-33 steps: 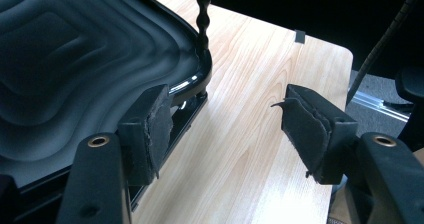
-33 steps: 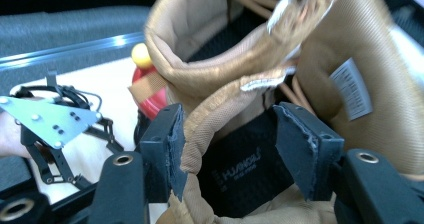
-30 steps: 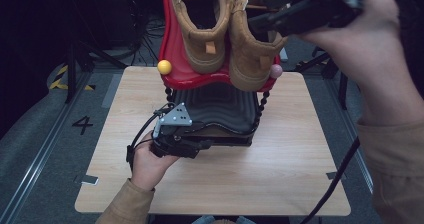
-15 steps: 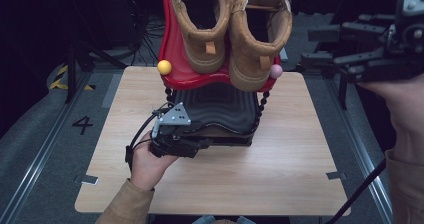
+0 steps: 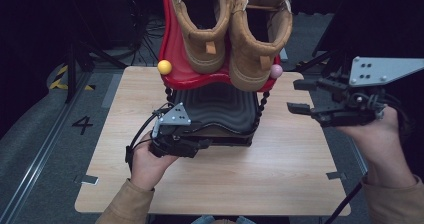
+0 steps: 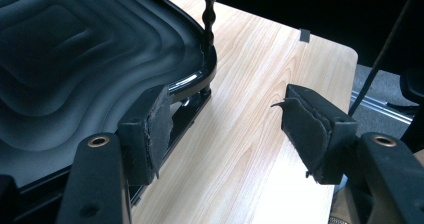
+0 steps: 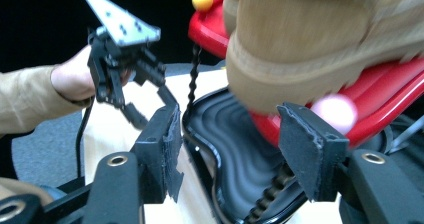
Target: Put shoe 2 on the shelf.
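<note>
High view: two tan boots point(image 5: 235, 39) sit on a red tray point(image 5: 176, 64) above a ridged black tray point(image 5: 215, 109); both hand-held grippers, left point(image 5: 202, 145) and right point(image 5: 299, 95), are open.

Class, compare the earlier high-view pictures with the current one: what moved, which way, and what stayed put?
The right gripper left the boots on the red shelf and swung down to the table's right side, where it now hangs, open and empty. The boots, the red shelf and the black tray stayed put. The left gripper stayed at the tray's near edge.
</note>
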`<state>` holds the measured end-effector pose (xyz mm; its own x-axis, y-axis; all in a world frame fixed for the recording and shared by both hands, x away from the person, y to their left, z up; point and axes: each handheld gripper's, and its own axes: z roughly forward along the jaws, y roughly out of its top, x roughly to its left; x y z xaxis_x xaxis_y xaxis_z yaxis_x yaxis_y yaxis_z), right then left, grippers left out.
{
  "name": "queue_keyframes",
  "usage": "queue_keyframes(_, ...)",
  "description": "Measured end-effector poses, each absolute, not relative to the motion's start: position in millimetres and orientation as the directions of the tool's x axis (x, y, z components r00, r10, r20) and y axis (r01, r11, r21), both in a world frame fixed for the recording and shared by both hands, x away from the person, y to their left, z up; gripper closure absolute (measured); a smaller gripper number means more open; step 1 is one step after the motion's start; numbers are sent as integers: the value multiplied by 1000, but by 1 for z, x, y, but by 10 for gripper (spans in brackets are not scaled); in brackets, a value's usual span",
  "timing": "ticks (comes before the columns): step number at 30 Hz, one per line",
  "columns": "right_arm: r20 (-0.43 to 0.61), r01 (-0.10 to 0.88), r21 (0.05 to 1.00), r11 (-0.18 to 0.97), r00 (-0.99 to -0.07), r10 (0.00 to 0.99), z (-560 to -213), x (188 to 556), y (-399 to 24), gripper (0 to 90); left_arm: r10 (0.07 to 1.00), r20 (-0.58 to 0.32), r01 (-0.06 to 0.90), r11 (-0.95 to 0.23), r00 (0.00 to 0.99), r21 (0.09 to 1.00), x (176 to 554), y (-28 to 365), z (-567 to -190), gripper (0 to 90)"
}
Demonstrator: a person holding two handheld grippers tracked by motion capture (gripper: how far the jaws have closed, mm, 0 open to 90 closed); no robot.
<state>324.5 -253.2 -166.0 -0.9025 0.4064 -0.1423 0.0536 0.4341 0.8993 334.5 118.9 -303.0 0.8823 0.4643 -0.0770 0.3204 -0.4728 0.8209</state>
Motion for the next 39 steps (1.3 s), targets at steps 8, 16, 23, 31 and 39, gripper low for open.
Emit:
queue_keyframes(8, -99, 87, 899, 429, -914, 393, -222, 333, -248, 419, 469, -78, 325, -475, 880, 818, 334, 120, -304, 368)
queue_keyframes(16, 0, 179, 891, 418, -919, 393, -279, 346, -242, 420, 481, -80, 339, -479, 873, 810, 333, 122, -307, 367)
queue_keyframes(23, 54, 257, 835, 487, -918, 392, -326, 359, -224, 430, 503, -79, 354, -480, 861, 803, 330, 127, -311, 367)
queue_keyframes(31, 81, 309, 749, 587, -921, 382, -366, 368, -203, 440, 510, -79, 370, -498, 856, 784, 332, 128, -317, 365)
queue_keyframes(39, 123, 398, 624, 673, -900, 419, -401, 378, -193, 498, 510, -81, 371, -497, 856, 784, 333, 129, -317, 363)
